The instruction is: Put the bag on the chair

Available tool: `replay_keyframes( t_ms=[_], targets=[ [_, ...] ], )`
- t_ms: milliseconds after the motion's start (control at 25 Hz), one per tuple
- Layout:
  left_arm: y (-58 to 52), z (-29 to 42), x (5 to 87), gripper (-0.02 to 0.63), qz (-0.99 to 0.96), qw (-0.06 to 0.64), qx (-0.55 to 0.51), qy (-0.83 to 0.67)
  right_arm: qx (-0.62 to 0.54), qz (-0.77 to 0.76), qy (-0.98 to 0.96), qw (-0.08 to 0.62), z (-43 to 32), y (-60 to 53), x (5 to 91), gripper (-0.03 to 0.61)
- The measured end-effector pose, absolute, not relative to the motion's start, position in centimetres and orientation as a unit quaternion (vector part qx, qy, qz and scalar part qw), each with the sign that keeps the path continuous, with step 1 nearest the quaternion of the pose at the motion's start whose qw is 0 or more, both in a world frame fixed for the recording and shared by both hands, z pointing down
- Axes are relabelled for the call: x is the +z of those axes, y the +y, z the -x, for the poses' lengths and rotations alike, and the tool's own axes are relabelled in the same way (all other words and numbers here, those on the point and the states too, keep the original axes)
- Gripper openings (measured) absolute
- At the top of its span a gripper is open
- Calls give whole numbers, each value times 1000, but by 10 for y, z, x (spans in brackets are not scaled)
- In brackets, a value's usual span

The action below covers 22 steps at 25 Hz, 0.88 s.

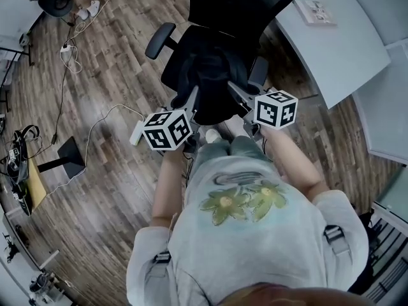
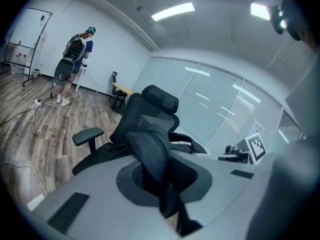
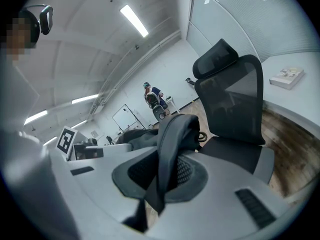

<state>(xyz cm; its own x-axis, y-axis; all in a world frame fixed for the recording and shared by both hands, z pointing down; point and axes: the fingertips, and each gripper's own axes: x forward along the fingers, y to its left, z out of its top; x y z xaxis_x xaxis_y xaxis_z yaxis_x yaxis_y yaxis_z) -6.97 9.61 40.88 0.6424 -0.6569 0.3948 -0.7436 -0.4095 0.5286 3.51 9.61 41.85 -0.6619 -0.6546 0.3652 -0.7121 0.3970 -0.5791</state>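
Note:
A black bag hangs over the seat of a black office chair, just in front of its backrest; whether it rests on the seat I cannot tell. My left gripper is shut on a padded black strap at the bag's left side. My right gripper is shut on the other strap at its right side. Both straps run down between the jaws in the gripper views. The left armrest sticks out to the left, and the right armrest shows beside the right gripper.
A white desk with a book stands to the right of the chair. Cables and a black stand base lie on the wooden floor at left. Another person stands far off by a whiteboard.

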Motion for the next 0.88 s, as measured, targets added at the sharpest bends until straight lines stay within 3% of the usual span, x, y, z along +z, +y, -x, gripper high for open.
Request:
replay_keyframes(
  t_ms=[880],
  targets=[
    [-32, 80, 406, 43, -811, 364, 44, -455, 378, -368, -848, 61, -29, -38, 417, 38]
  ],
)
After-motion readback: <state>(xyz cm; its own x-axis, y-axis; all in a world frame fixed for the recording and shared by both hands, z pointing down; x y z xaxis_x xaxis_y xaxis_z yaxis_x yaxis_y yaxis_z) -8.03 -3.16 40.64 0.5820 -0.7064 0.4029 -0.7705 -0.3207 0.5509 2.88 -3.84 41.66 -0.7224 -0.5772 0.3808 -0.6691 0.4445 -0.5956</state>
